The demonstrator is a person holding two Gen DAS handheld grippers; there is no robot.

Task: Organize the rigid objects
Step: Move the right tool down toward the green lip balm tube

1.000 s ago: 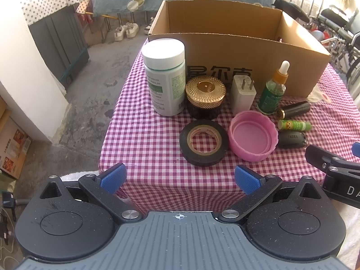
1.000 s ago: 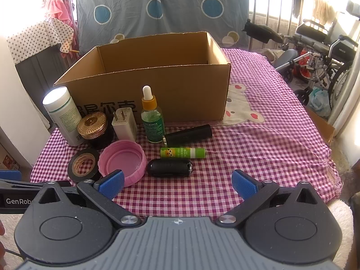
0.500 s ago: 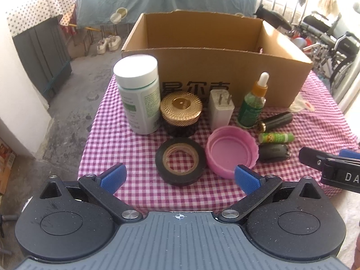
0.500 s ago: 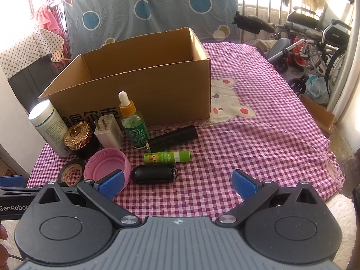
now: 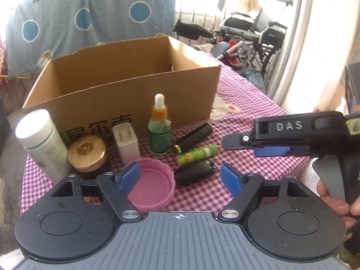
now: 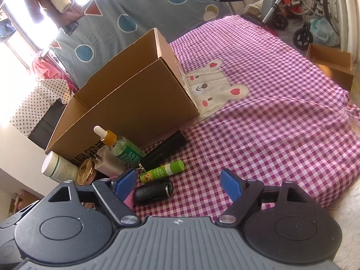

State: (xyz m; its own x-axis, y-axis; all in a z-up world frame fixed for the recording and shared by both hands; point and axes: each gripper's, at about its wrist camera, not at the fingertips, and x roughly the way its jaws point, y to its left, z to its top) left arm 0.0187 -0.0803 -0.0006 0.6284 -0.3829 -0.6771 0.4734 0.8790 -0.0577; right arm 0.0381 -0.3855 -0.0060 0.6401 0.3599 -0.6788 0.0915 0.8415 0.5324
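An open cardboard box [image 5: 126, 85] stands on the pink checked cloth [image 6: 258, 123]. In front of it are a white bottle [image 5: 42, 141], a gold-lidded jar [image 5: 86, 153], a white plug [image 5: 126, 142], a green dropper bottle [image 5: 159, 132], a black tube [image 5: 193, 138], a green glue stick [image 5: 196, 154], a black key fob [image 5: 194, 175] and a pink lid [image 5: 153, 186]. My left gripper [image 5: 180, 177] is open over the pink lid and key fob. My right gripper [image 6: 177, 183] is open just before the key fob [image 6: 153, 191]; it shows side-on in the left wrist view [image 5: 258, 144].
A wheelchair [image 5: 254, 38] and bicycles stand behind the table on the right. A small cardboard box [image 6: 330, 65] lies on the floor to the right. A blue patterned sheet [image 5: 90, 15] hangs behind the box. The cloth has a rabbit patch [image 6: 213, 90].
Both grippers have swung to the right and come lower and closer to the objects. The black tape roll has gone out of view under the left gripper. Both stay open.
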